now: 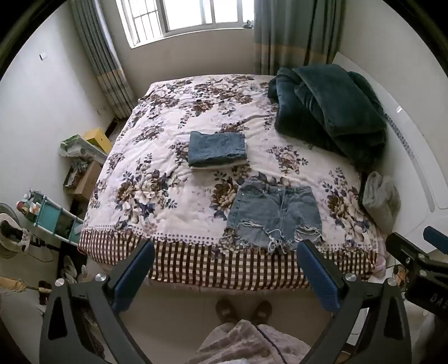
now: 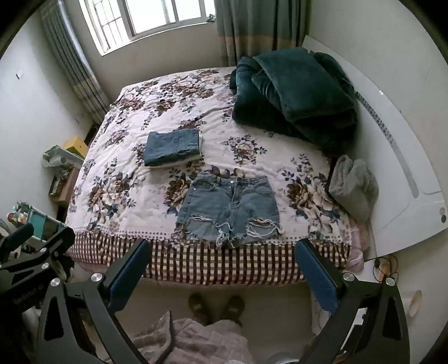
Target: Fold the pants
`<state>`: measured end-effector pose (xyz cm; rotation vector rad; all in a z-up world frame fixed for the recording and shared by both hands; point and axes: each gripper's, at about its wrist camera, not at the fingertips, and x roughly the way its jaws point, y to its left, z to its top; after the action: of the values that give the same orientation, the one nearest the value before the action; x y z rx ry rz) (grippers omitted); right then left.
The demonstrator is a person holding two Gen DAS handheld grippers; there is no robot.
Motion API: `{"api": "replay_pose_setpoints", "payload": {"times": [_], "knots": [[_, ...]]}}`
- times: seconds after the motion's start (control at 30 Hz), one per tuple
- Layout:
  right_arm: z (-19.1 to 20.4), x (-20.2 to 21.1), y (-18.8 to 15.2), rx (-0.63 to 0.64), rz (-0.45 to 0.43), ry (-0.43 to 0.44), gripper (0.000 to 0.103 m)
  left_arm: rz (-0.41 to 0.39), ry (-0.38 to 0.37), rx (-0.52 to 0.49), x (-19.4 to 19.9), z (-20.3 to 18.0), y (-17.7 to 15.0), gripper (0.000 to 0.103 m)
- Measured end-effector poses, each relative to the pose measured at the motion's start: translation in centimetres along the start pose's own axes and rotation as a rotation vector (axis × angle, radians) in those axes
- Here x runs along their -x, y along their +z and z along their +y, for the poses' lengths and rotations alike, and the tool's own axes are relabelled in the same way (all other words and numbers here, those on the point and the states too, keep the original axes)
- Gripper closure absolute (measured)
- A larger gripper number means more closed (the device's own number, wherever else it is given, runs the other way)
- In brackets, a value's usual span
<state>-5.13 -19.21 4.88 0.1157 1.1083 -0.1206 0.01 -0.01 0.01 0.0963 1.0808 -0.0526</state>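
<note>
Shorts [image 1: 275,214] spread flat at bed [image 1: 173,260] edge for folding, stack [image 1: 217,149] beyond; left gripper [image 1: 225,275] and right gripper [image 2: 224,273] spread wide, empty, poised above.

Daylight enters through the window [image 1: 193,16] at the far wall, which is blown out to near white in both views, and spreads soft, even light over the bed [image 1: 173,201] with only faint shadows. Both fisheye pictures bend strongly toward dark, vignetted corners, and fine detail looks slightly soft throughout.
</note>
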Motion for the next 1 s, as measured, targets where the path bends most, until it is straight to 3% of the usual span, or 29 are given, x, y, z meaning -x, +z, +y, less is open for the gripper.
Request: {"api": "replay_pose_setpoints", "payload": {"times": [0.4,1.0], "knots": [[-0.5,0.8,0.7,-0.001,-0.008,0.006,0.0,-0.009,0.002,0.0,0.5,-0.3,1.7,0.0],[-0.5,2.0,1.6,0.026,0.002,-0.004,0.0,-0.034,0.009,-0.007,1.1,-0.7,1.3,0.0]]}}
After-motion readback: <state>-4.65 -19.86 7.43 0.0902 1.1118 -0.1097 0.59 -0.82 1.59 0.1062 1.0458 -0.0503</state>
